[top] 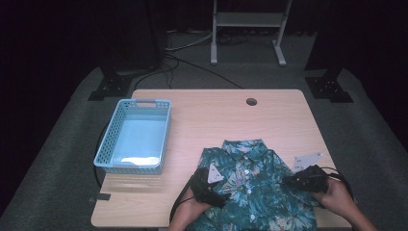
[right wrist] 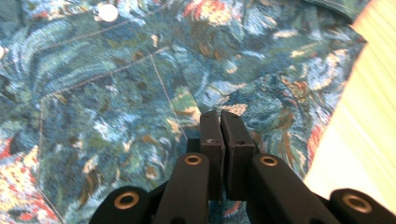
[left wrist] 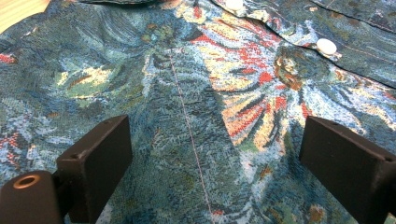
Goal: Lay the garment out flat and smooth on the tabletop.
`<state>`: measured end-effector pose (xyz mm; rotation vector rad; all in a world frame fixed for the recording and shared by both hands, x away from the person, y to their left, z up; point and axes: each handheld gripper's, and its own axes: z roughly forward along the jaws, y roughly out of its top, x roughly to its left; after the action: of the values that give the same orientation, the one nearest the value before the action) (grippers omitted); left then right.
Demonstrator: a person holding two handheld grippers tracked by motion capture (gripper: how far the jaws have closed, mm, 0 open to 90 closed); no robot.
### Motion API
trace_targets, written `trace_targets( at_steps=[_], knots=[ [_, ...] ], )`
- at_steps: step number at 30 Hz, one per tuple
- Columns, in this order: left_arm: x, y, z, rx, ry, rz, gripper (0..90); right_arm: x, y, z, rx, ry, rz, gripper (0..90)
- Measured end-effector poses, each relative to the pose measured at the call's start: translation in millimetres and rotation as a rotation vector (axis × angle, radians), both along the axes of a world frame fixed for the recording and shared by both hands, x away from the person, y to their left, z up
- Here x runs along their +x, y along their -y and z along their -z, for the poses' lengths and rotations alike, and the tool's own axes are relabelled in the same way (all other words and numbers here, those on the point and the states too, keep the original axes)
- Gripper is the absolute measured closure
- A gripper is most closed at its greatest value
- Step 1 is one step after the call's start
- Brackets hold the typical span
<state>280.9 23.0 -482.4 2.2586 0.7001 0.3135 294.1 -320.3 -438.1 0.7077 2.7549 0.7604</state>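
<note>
At the near edge of the bench (top: 269,103), the shirt (top: 250,183) lies flat, collar pointing away from us, its long axis running toward the far side. Our left gripper (left wrist: 212,158) hovers over the shirt's left front, jaws spread wide around a seam, gripping nothing. Our right gripper (right wrist: 220,128) sits at the shirt's right edge, jaws pressed together, seemingly pinching the cloth there. The basket (top: 115,126) waits well off to the left.

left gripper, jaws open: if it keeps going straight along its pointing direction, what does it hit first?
Most likely the shirt itself. The left gripper has its jaws wide apart over the floral fabric, with a seam line running between them. Nothing else lies ahead; the white buttons sit farther on, off to one side. Depth is uncertain.
</note>
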Motion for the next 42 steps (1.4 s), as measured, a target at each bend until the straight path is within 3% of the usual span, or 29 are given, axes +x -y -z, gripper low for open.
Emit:
trace_targets(
  at_steps=[19,37,42],
  knots=[
    [-0.2,-0.1,0.4,-0.003,0.003,-0.002,8.8,7.5,32.2,-6.1,-0.028,0.029,0.079,88.9],
    [-0.3,0.0,0.4,-0.004,0.002,-0.003,8.8,13.7,64.5,-3.7,-0.011,0.034,0.179,88.8],
    [-0.5,0.1,0.4,-0.004,0.003,-0.004,8.8,18.5,77.4,-0.8,0.009,0.035,0.232,88.0]
  ],
)
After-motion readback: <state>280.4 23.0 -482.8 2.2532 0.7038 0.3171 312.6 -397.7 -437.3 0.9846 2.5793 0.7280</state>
